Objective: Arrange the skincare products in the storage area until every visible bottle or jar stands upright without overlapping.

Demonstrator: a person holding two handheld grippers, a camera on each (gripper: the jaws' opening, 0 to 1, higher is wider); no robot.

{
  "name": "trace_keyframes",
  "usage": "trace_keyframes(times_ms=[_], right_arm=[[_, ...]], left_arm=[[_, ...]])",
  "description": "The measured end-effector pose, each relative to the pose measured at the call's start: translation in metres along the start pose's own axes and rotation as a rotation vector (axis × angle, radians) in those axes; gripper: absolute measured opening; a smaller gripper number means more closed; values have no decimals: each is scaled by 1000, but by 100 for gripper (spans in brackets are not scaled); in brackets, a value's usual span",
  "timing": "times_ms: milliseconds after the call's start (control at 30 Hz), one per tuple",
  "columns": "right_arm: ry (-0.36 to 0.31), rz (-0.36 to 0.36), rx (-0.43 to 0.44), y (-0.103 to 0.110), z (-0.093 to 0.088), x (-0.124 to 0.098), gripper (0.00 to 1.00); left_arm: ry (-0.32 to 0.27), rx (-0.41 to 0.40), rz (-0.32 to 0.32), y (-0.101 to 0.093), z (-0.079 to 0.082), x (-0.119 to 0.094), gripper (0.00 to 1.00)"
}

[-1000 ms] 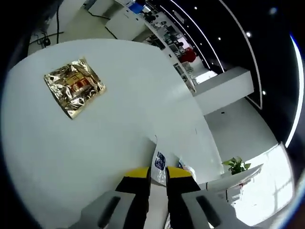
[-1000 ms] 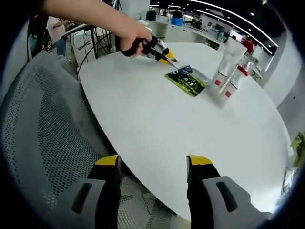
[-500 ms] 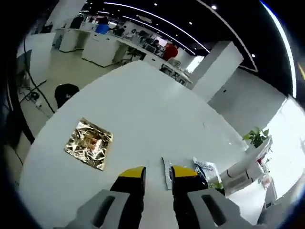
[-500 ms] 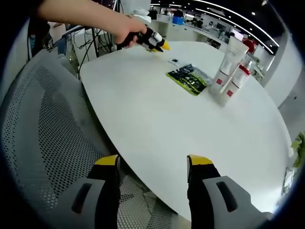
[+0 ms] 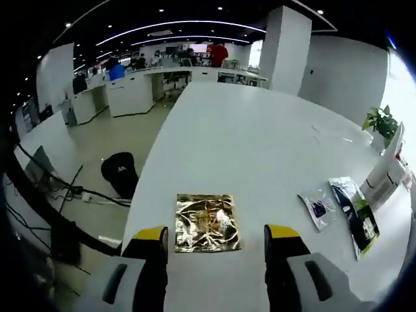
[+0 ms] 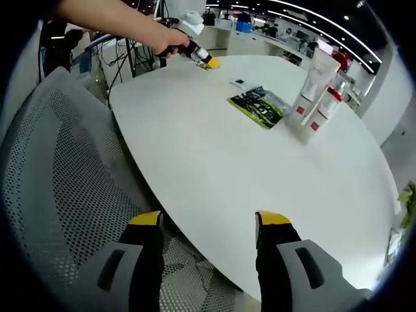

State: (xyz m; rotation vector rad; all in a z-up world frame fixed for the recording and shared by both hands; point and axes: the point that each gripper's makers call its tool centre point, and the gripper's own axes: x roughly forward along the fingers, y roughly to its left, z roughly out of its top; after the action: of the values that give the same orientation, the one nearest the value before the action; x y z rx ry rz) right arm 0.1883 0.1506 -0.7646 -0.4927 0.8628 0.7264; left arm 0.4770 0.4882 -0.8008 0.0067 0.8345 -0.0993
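Note:
In the left gripper view my left gripper [image 5: 218,237] is open, and a crinkled gold sachet [image 5: 207,222] lies flat on the white table [image 5: 247,136] just beyond its jaws. Further right lie a small clear sachet [image 5: 317,208] and a dark green sachet [image 5: 356,216]. In the right gripper view my right gripper [image 6: 209,224] is open and empty over the table's near edge. Far across the table a hand holds the left gripper [image 6: 201,57]. The green sachet [image 6: 257,109] and small sachet [image 6: 239,83] lie flat. A tall white tube [image 6: 315,71] and a red-capped bottle [image 6: 323,110] stand upright.
A grey mesh chair [image 6: 58,182] stands close against the table's near edge on the left. The round table [image 6: 214,162] is bare between my right gripper and the products. Office desks [image 5: 130,91], a black stool [image 5: 120,172] and floor cables lie beyond the table.
My left gripper has gone from nearly shut at the small clear sachet to wide open, and has swung to face the gold sachet. The small sachet now lies on the table. The right gripper has not moved.

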Motion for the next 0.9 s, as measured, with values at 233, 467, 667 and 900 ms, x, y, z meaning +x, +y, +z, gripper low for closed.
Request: trace_keyframes(times_ms=[233, 467, 667, 900], right_arm=[[10, -3, -2, -1, -2, 1, 55], [17, -1, -4, -1, -3, 1, 54], [16, -6, -6, -1, -3, 1, 54], [11, -16, -7, -3, -1, 0, 55]], left_arm=[[-29, 19, -45, -5, 7, 5, 55], [-45, 62, -72, -9, 10, 2, 40], [-29, -18, -99, -10, 6, -4, 3], [-67, -73, -149, -22, 8, -12, 27]])
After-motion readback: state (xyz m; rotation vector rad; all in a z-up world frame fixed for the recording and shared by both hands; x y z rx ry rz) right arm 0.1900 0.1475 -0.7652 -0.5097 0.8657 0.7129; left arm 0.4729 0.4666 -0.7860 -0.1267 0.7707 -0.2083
